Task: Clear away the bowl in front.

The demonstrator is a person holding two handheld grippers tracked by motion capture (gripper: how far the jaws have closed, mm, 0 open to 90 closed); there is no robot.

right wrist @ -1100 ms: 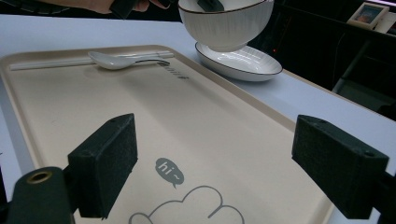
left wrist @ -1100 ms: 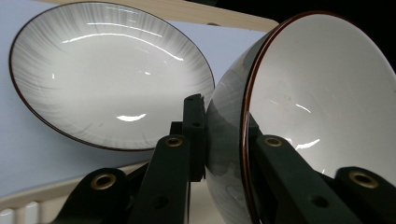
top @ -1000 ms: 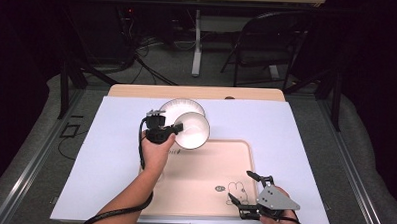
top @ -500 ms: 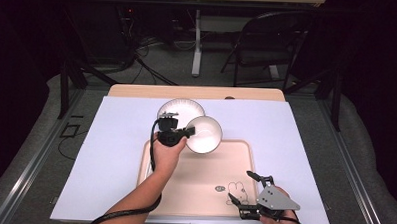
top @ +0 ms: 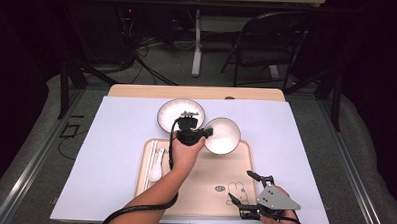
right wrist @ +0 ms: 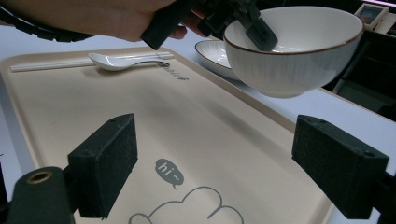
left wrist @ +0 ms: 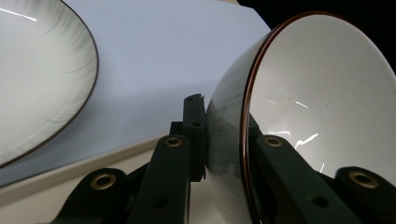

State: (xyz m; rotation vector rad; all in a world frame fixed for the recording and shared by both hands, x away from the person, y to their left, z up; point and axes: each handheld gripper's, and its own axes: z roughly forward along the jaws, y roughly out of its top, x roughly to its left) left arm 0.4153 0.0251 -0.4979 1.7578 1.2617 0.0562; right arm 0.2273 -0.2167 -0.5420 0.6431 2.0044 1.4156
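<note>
Left hand-held gripper [top: 198,133], seen in the middle of the high view, is closed on the rim of a white bowl [top: 222,135] with a thin brown edge. In the left gripper view one black jaw lies against the outer wall of the bowl [left wrist: 322,107] and the other jaw is inside it, so the wall is pinched between them and the jaws stand only as wide as that wall. The bowl is lifted and tilted, and its opening faces partly sideways. In the high view it hangs over the upper right corner of a beige tray [top: 204,187], just to the right of a white plate [top: 174,113] that lies on the pale tabletop [top: 110,139] above the tray. The right gripper view also shows the bowl [right wrist: 294,51] in the air, above the far edge of the tray [right wrist: 196,126], with the plate [right wrist: 210,53] behind it. Right hand-held gripper [top: 243,193] is at the lower right of the high view, over the lower right corner of the tray; its jaws are wide open and nothing is between the two black pads [right wrist: 109,161]. A white spoon [top: 156,165] and a pair of chopsticks [top: 150,158] lie along the left side of the tray.
</note>
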